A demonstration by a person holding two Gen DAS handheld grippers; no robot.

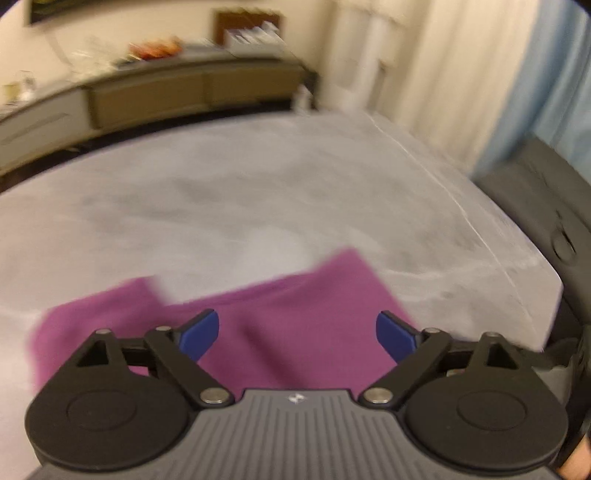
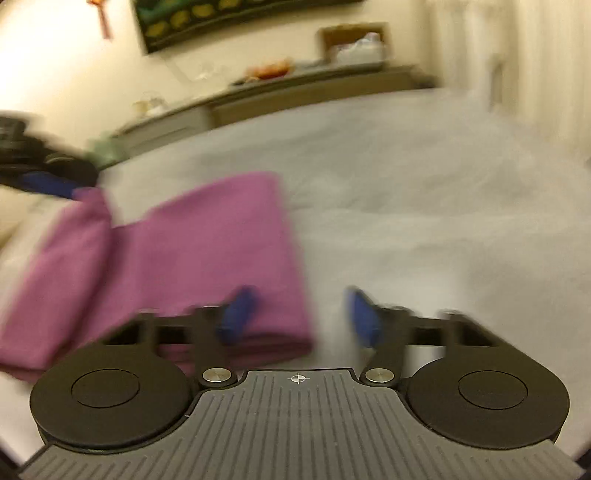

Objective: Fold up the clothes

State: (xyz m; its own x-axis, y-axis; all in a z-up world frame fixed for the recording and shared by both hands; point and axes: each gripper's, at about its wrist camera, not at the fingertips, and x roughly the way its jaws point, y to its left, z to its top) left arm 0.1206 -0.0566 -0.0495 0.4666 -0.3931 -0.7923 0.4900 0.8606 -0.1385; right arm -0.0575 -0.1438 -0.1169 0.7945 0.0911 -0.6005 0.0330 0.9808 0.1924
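Observation:
A folded purple garment lies on a white bed. My left gripper hovers just above its near part, open and empty, its blue pads wide apart. In the right wrist view the same garment lies to the left, with stacked layers at its near right corner. My right gripper is open and empty above that corner; its left pad is over the cloth, its right pad over the sheet. The left gripper also shows in the right wrist view at the garment's far left end. Both views are blurred.
A long low sideboard with clutter on top runs along the far wall. Cream curtains hang at the right. A dark upholstered piece stands by the bed's right edge. A framed picture hangs on the wall.

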